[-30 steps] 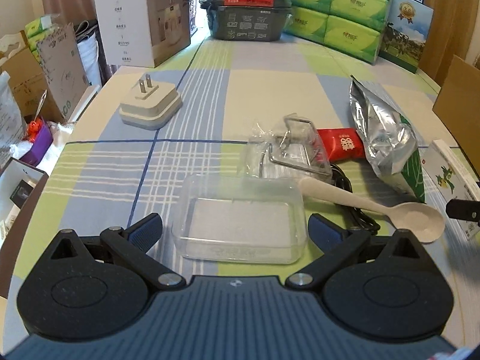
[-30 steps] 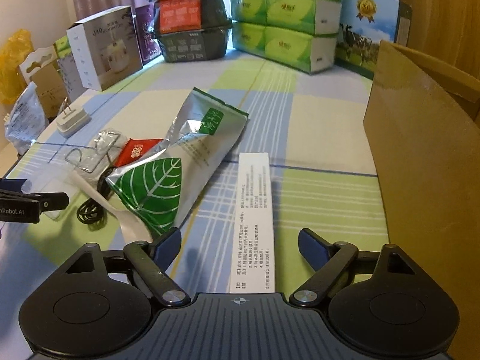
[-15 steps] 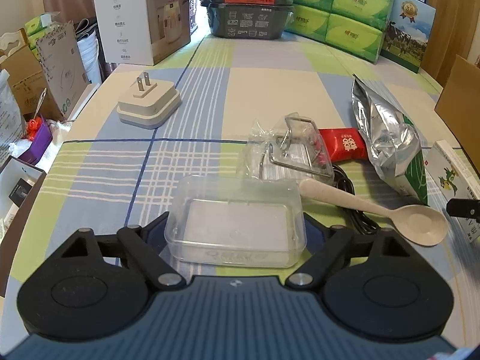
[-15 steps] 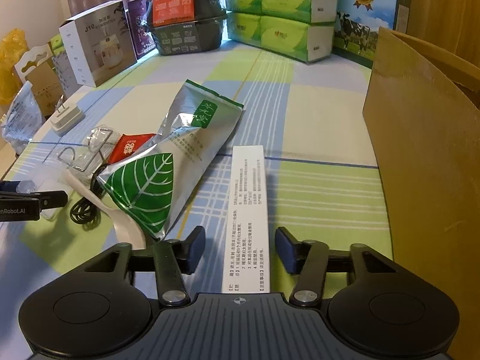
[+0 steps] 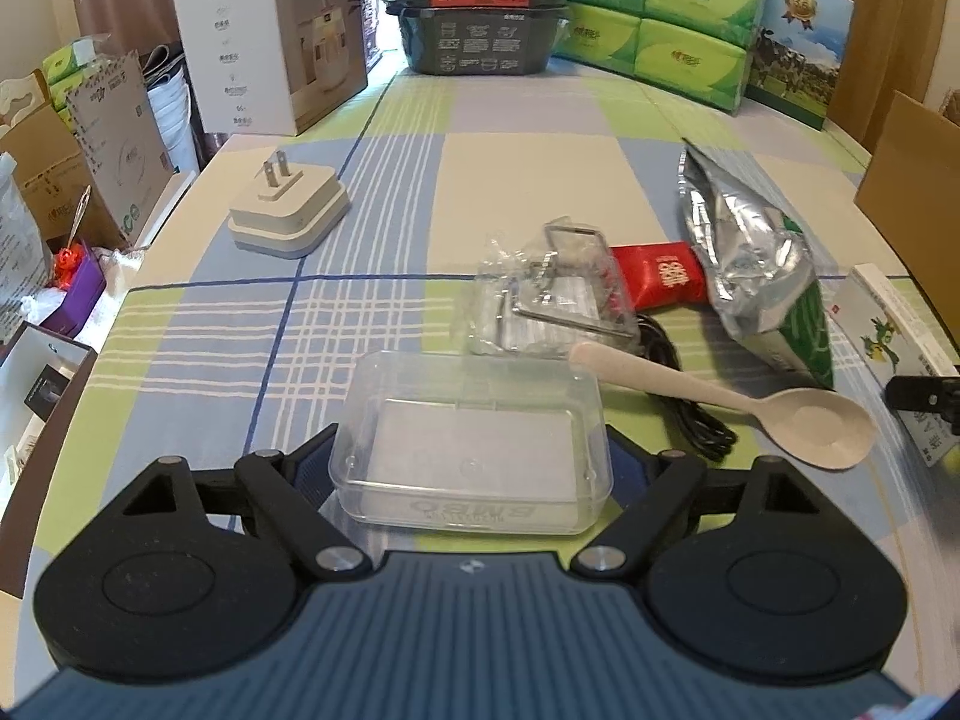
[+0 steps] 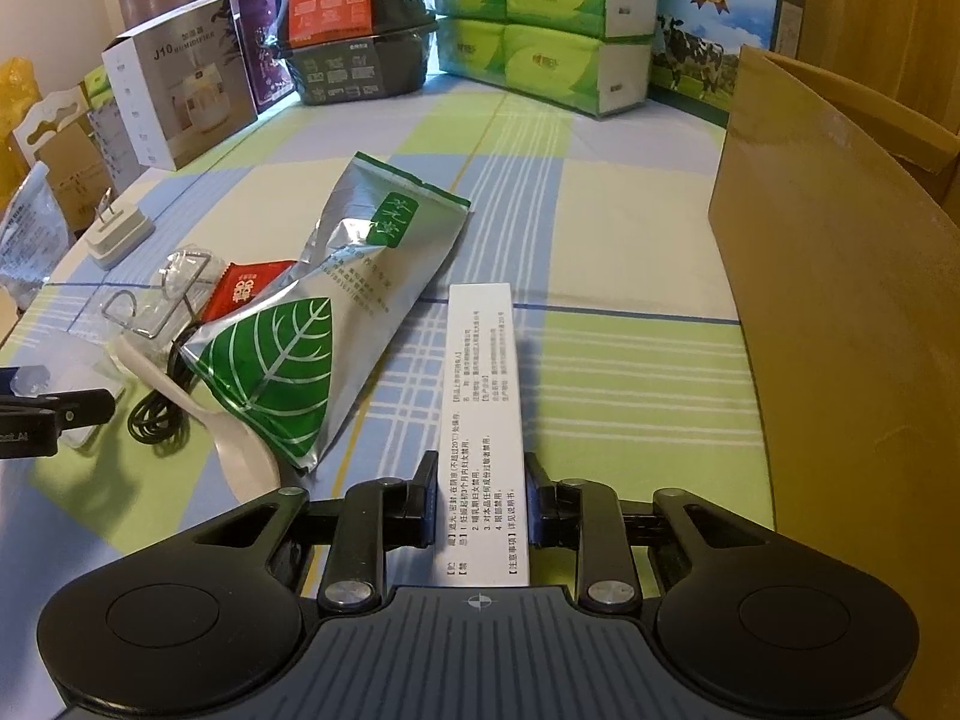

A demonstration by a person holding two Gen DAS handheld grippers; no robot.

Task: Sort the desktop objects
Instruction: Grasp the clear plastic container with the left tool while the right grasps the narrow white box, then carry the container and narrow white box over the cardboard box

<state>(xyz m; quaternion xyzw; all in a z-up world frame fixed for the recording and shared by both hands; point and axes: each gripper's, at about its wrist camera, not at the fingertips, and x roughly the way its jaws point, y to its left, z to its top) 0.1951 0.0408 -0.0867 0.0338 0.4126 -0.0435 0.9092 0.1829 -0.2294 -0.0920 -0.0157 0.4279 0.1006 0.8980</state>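
Your table (image 5: 528, 180), under a checked cloth of blue, green and cream, carries everything here. At its right edge stands one brown cardboard box (image 6: 840, 324), the biggest thing near your right hand. One silver foil pouch (image 6: 336, 306) with a green leaf print lies flat in the middle, its lower corner resting over one beige plastic spoon (image 5: 756, 408).

Your right hand-held gripper (image 6: 480, 507) is narrowed onto one long white carton (image 6: 483, 420) printed with black text, the pads pressing both long sides at its near end; the carton lies flat on the table, just beside the pouch. Your left hand-held gripper (image 5: 471, 468) is clamped on one clear plastic box (image 5: 474, 444), its fingers against the two short walls; whether the box touches the cloth I cannot tell.

Beyond the clear box sits one crumpled clear bag (image 5: 546, 300) holding bent metal parts, touching one red sachet (image 5: 660, 279) that tucks under the pouch. One coiled black cable (image 5: 690, 402) lies beneath the spoon's handle. One white plug adapter (image 5: 288, 216) with two prongs pointing up rests well apart, toward the left edge.
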